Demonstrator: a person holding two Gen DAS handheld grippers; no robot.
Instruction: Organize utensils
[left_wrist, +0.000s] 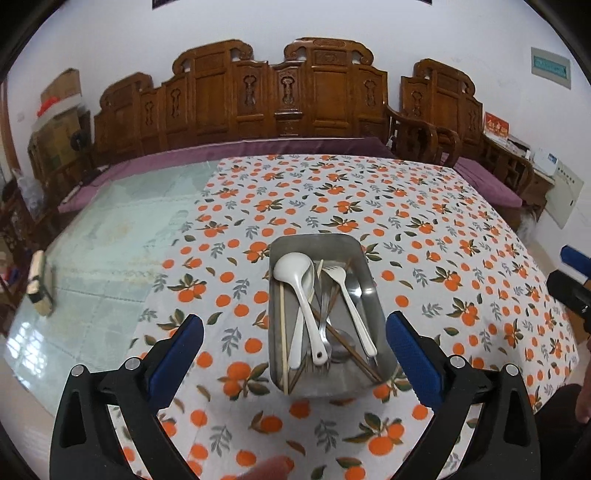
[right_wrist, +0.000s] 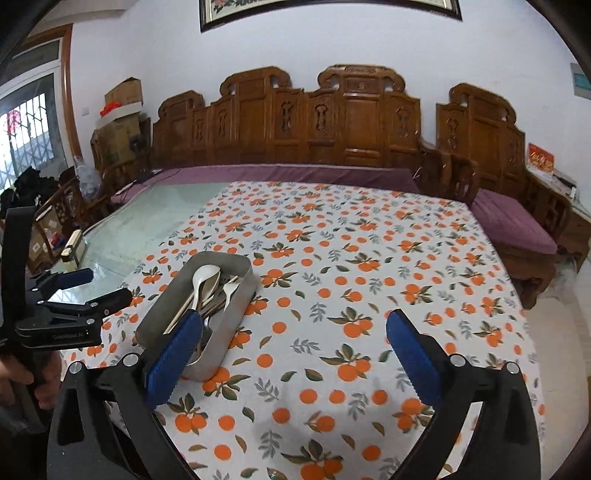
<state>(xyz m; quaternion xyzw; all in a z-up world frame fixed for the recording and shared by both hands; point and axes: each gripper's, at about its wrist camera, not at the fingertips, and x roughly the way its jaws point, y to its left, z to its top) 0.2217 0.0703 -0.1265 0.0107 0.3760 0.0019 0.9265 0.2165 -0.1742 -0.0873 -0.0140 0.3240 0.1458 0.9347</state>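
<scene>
A rectangular metal tray (left_wrist: 372, 295) rests on the orange-print tablecloth (left_wrist: 424, 236). In it lie a white spoon (left_wrist: 295, 269), a white fork (left_wrist: 345, 284), wooden chopsticks (left_wrist: 283, 332) and some metal cutlery, all heaped lengthwise. My left gripper (left_wrist: 295, 320) hovers over the tray's near end, open, with nothing between its blue pads. My right gripper (right_wrist: 294, 317) is open over bare cloth to the right of the tray (right_wrist: 236, 295); its left finger overlaps the tray's near corner in the view. The left gripper (right_wrist: 81, 288) also shows at the left edge of the right wrist view.
The cloth covers the right part of a glass-topped table (left_wrist: 110, 240). A small cream and dark block (left_wrist: 40, 284) stands on the glass near its left edge. A carved wooden bench (left_wrist: 280, 99) with purple cushions runs behind the table. A hand (right_wrist: 18, 376) holds the left tool.
</scene>
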